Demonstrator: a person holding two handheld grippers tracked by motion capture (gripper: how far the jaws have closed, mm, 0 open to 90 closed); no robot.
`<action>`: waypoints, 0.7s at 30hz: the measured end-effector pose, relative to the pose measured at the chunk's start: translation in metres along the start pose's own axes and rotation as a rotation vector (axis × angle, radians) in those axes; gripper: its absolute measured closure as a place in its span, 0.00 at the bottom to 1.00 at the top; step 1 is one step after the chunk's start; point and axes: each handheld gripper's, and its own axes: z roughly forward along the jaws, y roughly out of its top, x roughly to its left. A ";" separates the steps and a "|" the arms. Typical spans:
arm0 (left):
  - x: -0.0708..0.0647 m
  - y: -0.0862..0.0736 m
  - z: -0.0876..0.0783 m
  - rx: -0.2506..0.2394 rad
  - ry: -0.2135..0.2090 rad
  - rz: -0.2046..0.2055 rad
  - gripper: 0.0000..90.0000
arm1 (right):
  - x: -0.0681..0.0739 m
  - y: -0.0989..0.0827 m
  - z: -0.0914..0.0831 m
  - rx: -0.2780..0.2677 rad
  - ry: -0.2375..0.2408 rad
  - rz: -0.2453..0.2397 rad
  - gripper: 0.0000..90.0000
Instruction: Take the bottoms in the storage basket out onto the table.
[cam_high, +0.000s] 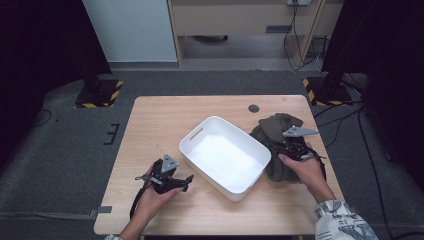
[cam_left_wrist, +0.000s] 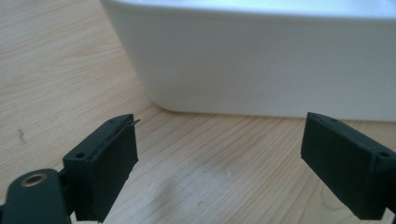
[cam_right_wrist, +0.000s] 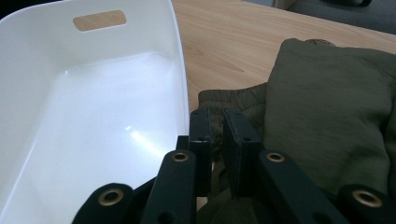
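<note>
The wooden table (cam_high: 150, 120) is pale and bare along its near edge, where two forearms come in. Near the near-left corner the left gripper (cam_high: 186, 181) hovers low with its jaws spread wide and nothing between them, pointed at the side wall of a white plastic tub (cam_high: 197, 155). The tub sits at the middle of the table, set at a slant, with a slot handle in its far end. Just beside it, by the right edge, lies an olive-green garment (cam_high: 277, 125), crumpled into a soft heap with a ribbed hem showing. The right gripper (cam_right_wrist: 217, 122) rests on that heap, its jaws drawn almost together and pinching a fold of the cloth. Beyond the far edge lie grey carpet, yellow-and-black striped stand bases, trailing cables and a light wooden cabinet.
</note>
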 end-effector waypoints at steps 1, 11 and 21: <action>-0.002 0.001 0.000 -0.005 -0.001 -0.008 0.12 | 0.000 -0.001 0.000 0.001 0.003 0.007 0.92; 0.007 0.007 0.004 -0.059 -0.023 -0.083 0.18 | 0.004 -0.009 0.002 0.013 0.035 0.015 0.93; 0.032 0.004 0.004 -0.076 0.035 -0.141 0.19 | 0.030 -0.010 0.015 -0.015 0.094 0.020 0.95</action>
